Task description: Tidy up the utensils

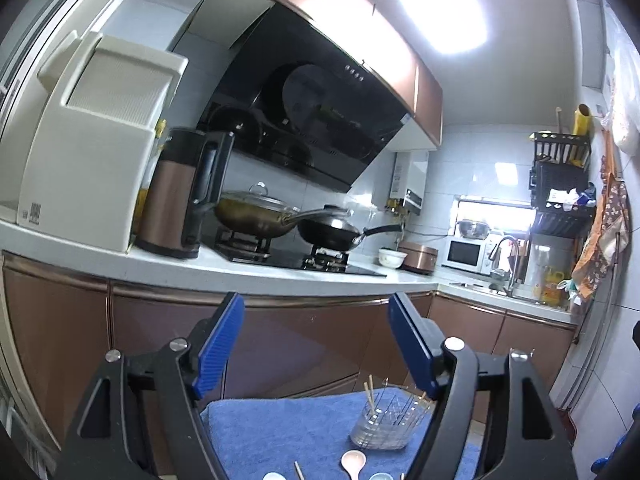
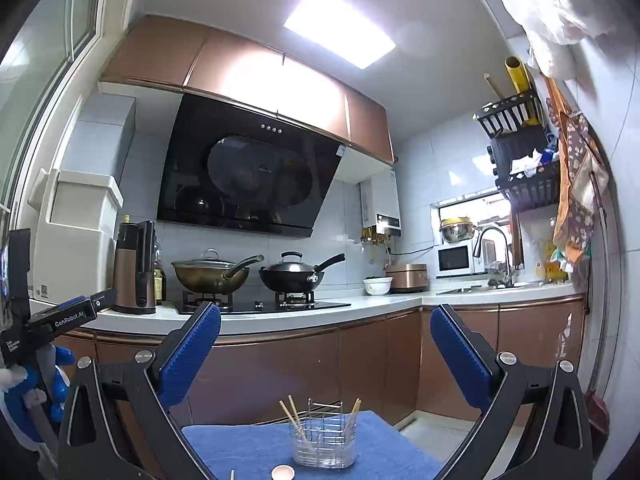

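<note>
- Our left gripper (image 1: 316, 344) has its blue fingers (image 1: 218, 344) spread wide apart with nothing between them; no pad touches anything.
- Our right gripper (image 2: 324, 356) also holds its fingers (image 2: 190, 354) wide apart and empty, aimed level at the kitchen.
- Below and just ahead of both pairs of fingers lies a blue towel (image 2: 256, 452) covering the table; its far edge ends short of the brown cabinet doors (image 2: 280, 368).
- On the towel, below the gap between the right fingers, stands the wire utensil holder (image 2: 324, 436), upright, set in a clear base; in the left wrist view it (image 1: 386, 420) sits under the right-hand finger.
- Wooden chopsticks (image 2: 291, 416) lean in its left compartment, another pair (image 2: 354, 412) at its right side.
- Nearer us than the holder, a pale spoon (image 1: 353, 462) lies on the towel, clear of the holder; a loose chopstick (image 1: 298, 470) lies to its left.
- Past the fingers, the white kitchen counter (image 2: 360, 306) carries a stove with two woks (image 2: 294, 274), a kettle (image 2: 134, 268) and a bowl (image 2: 377, 285).
- To the right of the towel, open floor (image 2: 432, 436) runs along the cabinets.
- At the far left of the right wrist view, a blue-gloved hand (image 2: 28, 396) holds the other gripper.
</note>
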Demonstrator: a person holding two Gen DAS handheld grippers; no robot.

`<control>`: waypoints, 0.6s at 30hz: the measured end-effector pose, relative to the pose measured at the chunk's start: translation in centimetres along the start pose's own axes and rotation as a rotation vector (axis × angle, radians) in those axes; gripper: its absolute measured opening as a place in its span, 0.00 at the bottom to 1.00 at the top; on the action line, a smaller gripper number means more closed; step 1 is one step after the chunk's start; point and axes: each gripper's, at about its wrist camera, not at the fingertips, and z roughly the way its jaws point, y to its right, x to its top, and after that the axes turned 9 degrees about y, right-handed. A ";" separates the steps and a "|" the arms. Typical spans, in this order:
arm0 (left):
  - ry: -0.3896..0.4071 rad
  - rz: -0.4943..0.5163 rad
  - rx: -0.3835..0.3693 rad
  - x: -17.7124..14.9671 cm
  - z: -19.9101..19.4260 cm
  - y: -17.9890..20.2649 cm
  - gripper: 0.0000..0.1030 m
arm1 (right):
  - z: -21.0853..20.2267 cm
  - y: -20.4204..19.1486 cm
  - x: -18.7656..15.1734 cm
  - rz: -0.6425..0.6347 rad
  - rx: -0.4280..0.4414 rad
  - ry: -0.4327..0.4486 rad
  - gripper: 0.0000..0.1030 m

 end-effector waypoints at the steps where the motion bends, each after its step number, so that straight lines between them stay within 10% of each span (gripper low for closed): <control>1: -0.005 -0.003 0.005 -0.2 0.0 -0.2 0.71 | -0.1 0.0 -0.3 0.005 0.003 -0.004 1.00; 18: -0.085 -0.026 0.038 -2.6 1.1 -1.7 0.71 | 0.9 2.1 -3.8 0.114 -0.004 -0.076 1.00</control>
